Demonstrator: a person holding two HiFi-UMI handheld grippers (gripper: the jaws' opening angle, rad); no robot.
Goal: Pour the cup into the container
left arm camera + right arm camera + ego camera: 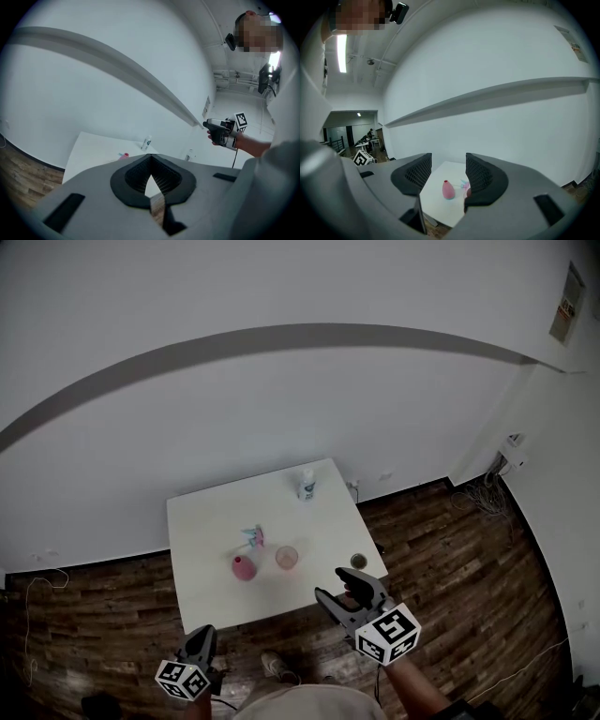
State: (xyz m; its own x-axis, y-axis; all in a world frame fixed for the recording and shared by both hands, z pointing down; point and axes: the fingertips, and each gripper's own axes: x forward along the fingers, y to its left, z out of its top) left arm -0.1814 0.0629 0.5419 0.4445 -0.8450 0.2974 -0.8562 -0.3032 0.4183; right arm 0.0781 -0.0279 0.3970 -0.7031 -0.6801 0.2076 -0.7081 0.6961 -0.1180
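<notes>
On the white table stand a pink translucent cup and a pink vase-shaped container side by side. My right gripper hovers off the table's near right corner, open and empty. In the right gripper view its jaws frame the pink container, and the cup is mostly hidden behind the right jaw. My left gripper hangs low in front of the table's near edge. Its jaws meet at the tips, shut on nothing.
A white bottle stands near the table's far edge, a blue-and-pink object behind the container, and a small dark round thing at the right edge. Wooden floor surrounds the table; white walls stand behind. Cables lie in the right corner.
</notes>
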